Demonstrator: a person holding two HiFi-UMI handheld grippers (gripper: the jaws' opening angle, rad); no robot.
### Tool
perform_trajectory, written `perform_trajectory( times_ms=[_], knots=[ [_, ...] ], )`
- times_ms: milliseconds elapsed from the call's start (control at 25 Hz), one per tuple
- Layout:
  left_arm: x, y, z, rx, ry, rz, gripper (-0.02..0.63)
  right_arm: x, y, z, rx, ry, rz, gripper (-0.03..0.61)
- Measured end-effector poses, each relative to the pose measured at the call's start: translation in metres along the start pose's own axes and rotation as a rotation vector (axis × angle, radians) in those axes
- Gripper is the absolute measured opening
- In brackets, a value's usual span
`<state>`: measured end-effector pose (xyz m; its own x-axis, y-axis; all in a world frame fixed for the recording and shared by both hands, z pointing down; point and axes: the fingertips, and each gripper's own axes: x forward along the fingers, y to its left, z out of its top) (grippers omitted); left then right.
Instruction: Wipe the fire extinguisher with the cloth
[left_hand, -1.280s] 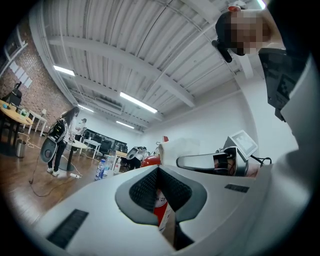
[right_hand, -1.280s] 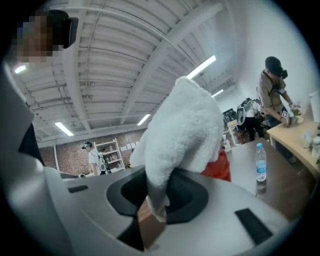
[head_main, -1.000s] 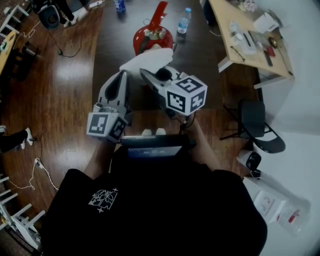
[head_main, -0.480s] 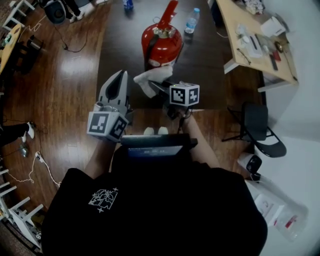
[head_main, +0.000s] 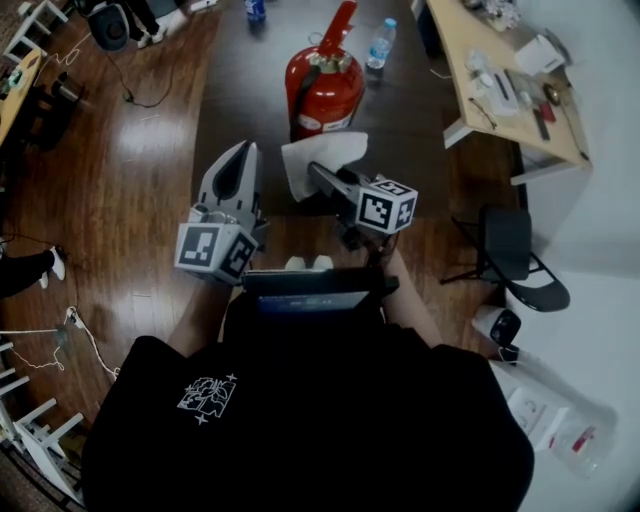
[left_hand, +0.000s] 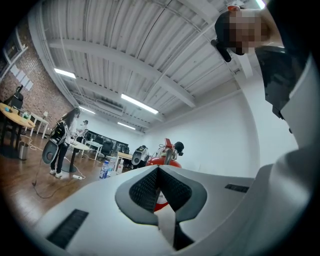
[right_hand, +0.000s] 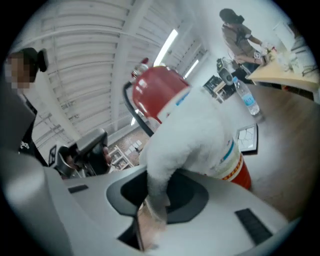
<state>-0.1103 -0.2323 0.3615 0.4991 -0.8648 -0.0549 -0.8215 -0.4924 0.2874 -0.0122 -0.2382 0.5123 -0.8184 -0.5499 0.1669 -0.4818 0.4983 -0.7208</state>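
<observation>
A red fire extinguisher (head_main: 325, 88) stands upright on a dark floor mat, ahead of me. In the head view my right gripper (head_main: 316, 172) is shut on a white cloth (head_main: 320, 160), which hangs just in front of the cylinder's lower body. The right gripper view has the cloth (right_hand: 192, 132) draped over the extinguisher (right_hand: 159, 90), bunched between the shut jaws of the right gripper (right_hand: 151, 202). My left gripper (head_main: 240, 152) hovers left of the cloth, shut and holding nothing. From the left gripper view the extinguisher (left_hand: 161, 161) shows beyond the left gripper (left_hand: 159, 171).
A water bottle (head_main: 380, 44) and a blue bottle (head_main: 255, 9) stand behind the extinguisher. A wooden table (head_main: 505, 100) with small items is at the right, a black chair (head_main: 522, 258) below it. Cables (head_main: 75, 335) trail over the wood floor at left.
The right gripper has drawn the cloth down from near the extinguisher's top to its lower body and rolled its cube. The left gripper has stayed where it was.
</observation>
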Motion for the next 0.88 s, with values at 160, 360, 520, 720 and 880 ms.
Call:
perform_trajectory(
  times_ms=[160,360,520,720,880],
  knots=[
    [-0.006,0.0,-0.001,-0.007,-0.004,-0.002,0.0,-0.052,0.036,0.042,-0.163,-0.165,-0.033,0.1],
    [-0.015,-0.003,-0.001,0.008,-0.006,-0.003,0.0,-0.13,0.067,0.08,-0.538,-0.303,-0.282,0.1],
    [-0.016,-0.008,-0.003,-0.003,-0.017,-0.007,0.0,-0.142,0.079,0.084,-0.617,-0.34,-0.318,0.099],
    [-0.017,-0.021,-0.002,-0.001,-0.011,-0.049,0.0,-0.139,0.089,0.077,-0.629,-0.332,-0.313,0.1],
    [-0.023,-0.021,-0.003,-0.005,0.001,-0.071,0.0,-0.15,0.096,0.071,-0.627,-0.34,-0.325,0.1]
  ],
)
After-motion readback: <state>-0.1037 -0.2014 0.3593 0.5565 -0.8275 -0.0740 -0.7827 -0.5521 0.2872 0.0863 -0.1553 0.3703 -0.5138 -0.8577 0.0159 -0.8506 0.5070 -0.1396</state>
